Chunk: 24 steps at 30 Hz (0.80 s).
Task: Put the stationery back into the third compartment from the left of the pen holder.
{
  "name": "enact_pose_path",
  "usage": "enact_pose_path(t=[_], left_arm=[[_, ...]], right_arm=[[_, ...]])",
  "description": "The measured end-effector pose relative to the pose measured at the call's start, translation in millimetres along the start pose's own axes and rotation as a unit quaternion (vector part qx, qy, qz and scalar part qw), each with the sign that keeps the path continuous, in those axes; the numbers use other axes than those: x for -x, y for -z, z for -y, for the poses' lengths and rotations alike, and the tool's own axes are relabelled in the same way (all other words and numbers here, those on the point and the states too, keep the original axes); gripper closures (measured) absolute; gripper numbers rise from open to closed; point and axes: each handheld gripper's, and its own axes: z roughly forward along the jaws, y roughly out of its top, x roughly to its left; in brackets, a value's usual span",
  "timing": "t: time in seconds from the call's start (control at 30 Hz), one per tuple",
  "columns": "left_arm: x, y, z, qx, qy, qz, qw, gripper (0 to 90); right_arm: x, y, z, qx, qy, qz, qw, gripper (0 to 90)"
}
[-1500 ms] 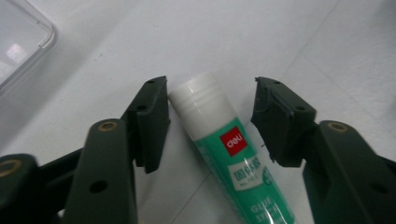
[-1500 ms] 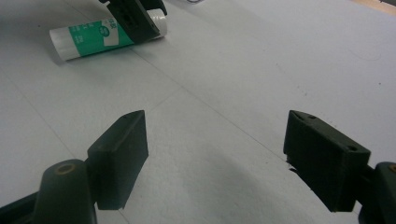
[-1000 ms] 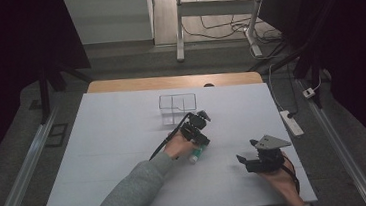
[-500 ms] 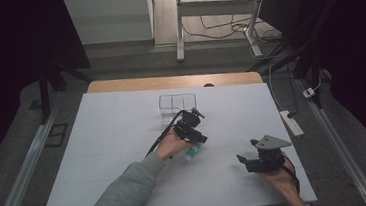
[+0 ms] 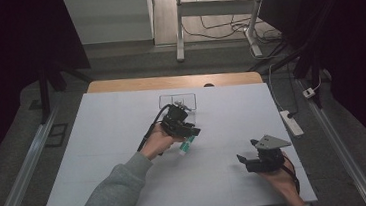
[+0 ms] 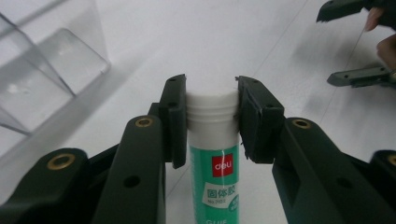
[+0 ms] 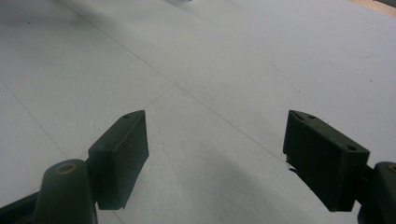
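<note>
While the glue stick [image 6: 214, 140] is sitting between the two black jaws of the left gripper [image 6: 212, 119], the jaws are clamping on its white cap, one pad on each side, and the green body with the label is hanging toward the camera. In the high view the glue stick [image 5: 186, 145] is being held just above the white bench [image 5: 100, 155], near the middle, with the left gripper [image 5: 182, 125] over it. A clear plastic organizer [image 5: 177, 102] with compartments is standing just behind, toward the far edge; in the left gripper view its transparent walls [image 6: 51, 70] are showing at the upper left, near but not touching.

I judge that the step in hand is carrying the stick to this organizer. To do it well, the grip should be kept firm, because a cap alone can slip or pull off, and the stick should be brought upright over one compartment before it is lowered, so that it is not knocking the thin walls.

The right gripper [image 5: 256, 159] is resting near the front right of the bench, well apart, with its jaws standing wide apart on nothing [image 7: 215, 154]. Between the stick and the organizer the surface is bare, so there is open room; the bench edges are far from both.
</note>
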Motion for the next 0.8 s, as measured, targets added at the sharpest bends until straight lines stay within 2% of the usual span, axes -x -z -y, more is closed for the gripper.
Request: enact_pose_path(t=[0.3, 0.63, 0.8], left_arm=[[-6.0, 14.2, 7.2, 0.031, -0.005, -0.002, 0.9995, 64.1], [-7.2, 26.8, 11.7, 0.051, -0.018, -0.009, 0.9985, 64.2], [-10.6, 32.2, 13.4, 0.061, -0.015, -0.011, 0.998, 64.1]], right_arm=[[0.2, -0.7, 0.5, -0.002, -0.001, -0.001, 1.0, 22.0], [0.1, -0.7, 0.6, -0.003, 0.0, 0.001, 1.0, 22.0], [0.2, -0.7, 0.8, -0.002, -0.001, 0.001, 1.0, 22.0]])
